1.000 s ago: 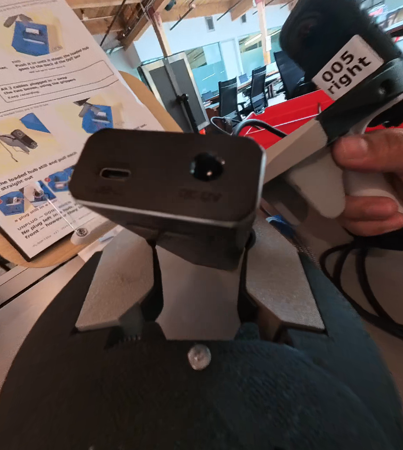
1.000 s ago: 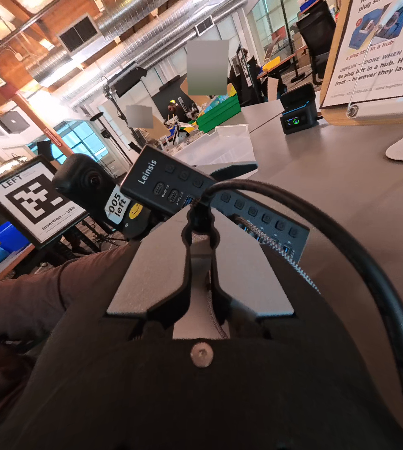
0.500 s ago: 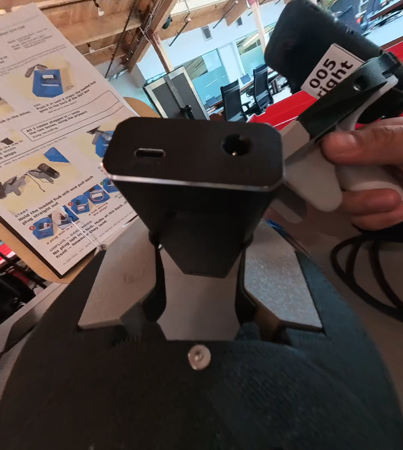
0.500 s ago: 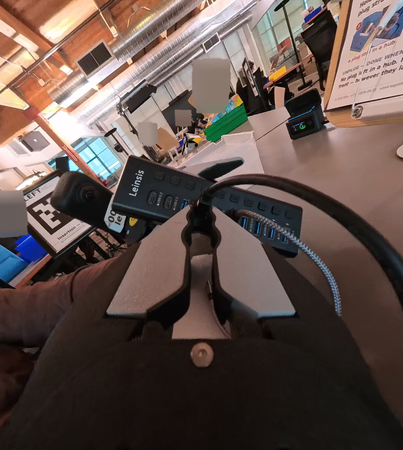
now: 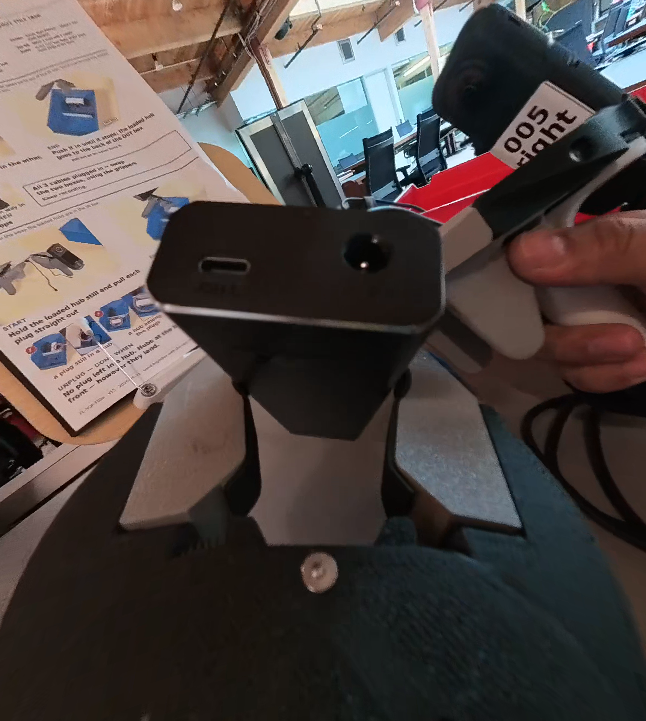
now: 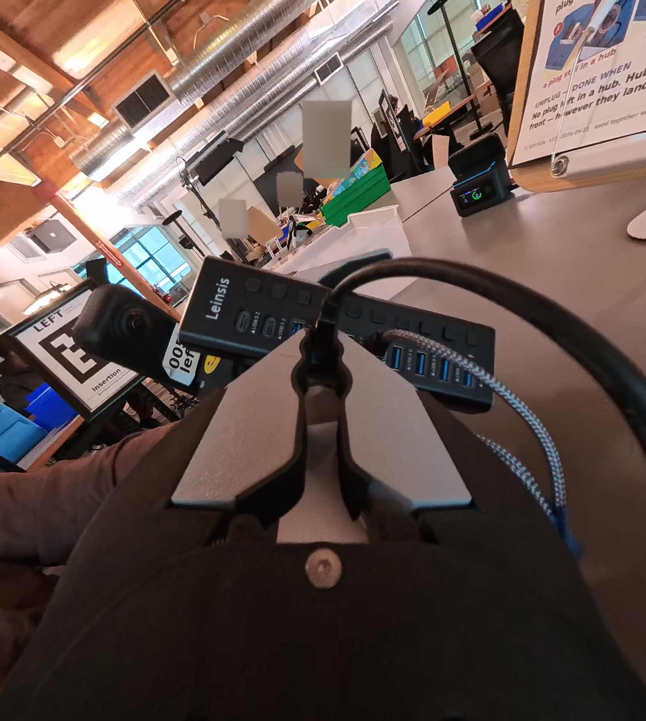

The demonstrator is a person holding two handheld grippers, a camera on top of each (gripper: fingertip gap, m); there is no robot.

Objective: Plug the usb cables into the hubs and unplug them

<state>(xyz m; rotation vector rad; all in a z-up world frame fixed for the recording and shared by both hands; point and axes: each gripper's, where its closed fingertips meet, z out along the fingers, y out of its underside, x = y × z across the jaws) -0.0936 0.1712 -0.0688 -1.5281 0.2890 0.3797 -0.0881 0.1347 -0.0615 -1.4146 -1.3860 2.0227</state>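
Observation:
My left gripper (image 5: 319, 384) is shut on a black USB hub (image 5: 298, 281) and holds it up above the table, its end face with two sockets towards the camera. In the right wrist view the same hub (image 6: 259, 308) shows its row of ports and buttons. My right gripper (image 6: 321, 345) is shut on the plug of a thick black cable (image 6: 547, 312), with the plug tip at the hub's ports near the left end. A braided grey cable (image 6: 508, 394) sits plugged into a port farther right. The right gripper's body (image 5: 508, 249), held by a hand, shows in the left wrist view.
An instruction sheet on a wooden board (image 5: 60, 218) stands at the left of the grey table (image 6: 567, 249). A small black device with a lit screen (image 6: 477, 179) and a white tray (image 6: 368, 234) sit farther back. Black cable loops (image 5: 571, 468) lie on the table at right.
The hub has tilted and shifted in the left gripper's hold, and the right gripper with the black plug has closed in on the hub's ports. Both grippers stay shut.

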